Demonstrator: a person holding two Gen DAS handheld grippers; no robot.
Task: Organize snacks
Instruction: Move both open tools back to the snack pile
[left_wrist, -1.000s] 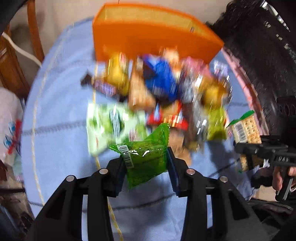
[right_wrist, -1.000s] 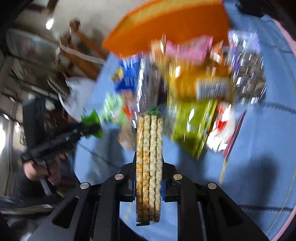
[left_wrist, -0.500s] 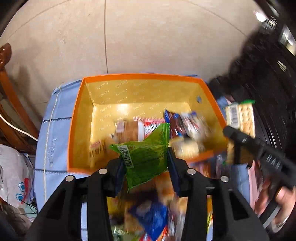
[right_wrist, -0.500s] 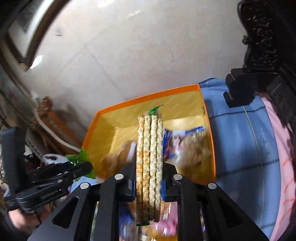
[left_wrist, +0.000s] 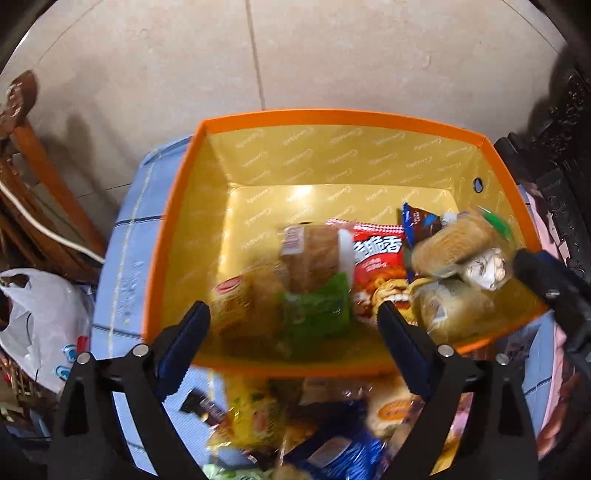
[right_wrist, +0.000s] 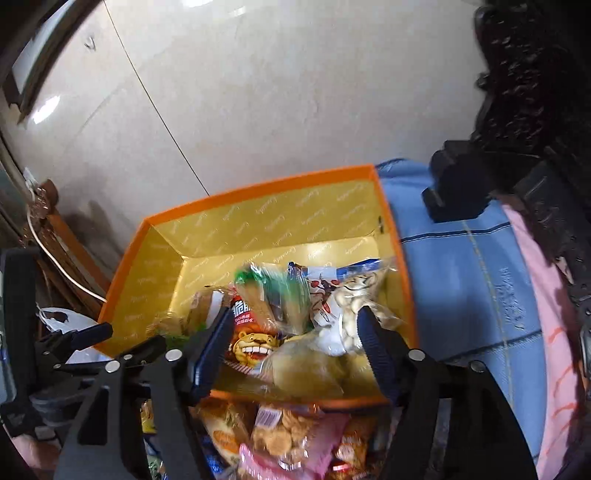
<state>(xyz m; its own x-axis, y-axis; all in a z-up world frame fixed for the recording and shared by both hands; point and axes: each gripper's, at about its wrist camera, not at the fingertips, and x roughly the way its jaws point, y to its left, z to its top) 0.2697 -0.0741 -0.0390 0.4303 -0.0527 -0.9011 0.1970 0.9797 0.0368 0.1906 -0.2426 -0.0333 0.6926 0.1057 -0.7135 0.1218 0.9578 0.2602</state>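
An orange box (left_wrist: 168, 236) with a yellow inside stands on the blue cloth and holds several snack packs; it also shows in the right wrist view (right_wrist: 122, 277). My left gripper (left_wrist: 293, 325) is open above its near edge. The green packet (left_wrist: 314, 310) lies blurred inside the box below it. My right gripper (right_wrist: 291, 332) is open over the box's right part. The cracker pack (right_wrist: 271, 295) with green ends is blurred inside the box. A red lion packet (left_wrist: 380, 258) lies in the middle of the box.
A pile of loose snacks (left_wrist: 314, 428) lies on the blue cloth (right_wrist: 454, 280) in front of the box. A dark carved chair (right_wrist: 528, 110) stands at the right. A wooden chair (left_wrist: 33, 206) and a white plastic bag (left_wrist: 40, 325) are at the left.
Both grippers moved from the snack pile to above the orange box and opened. The green packet and the cracker pack left the fingers and dropped into the box.
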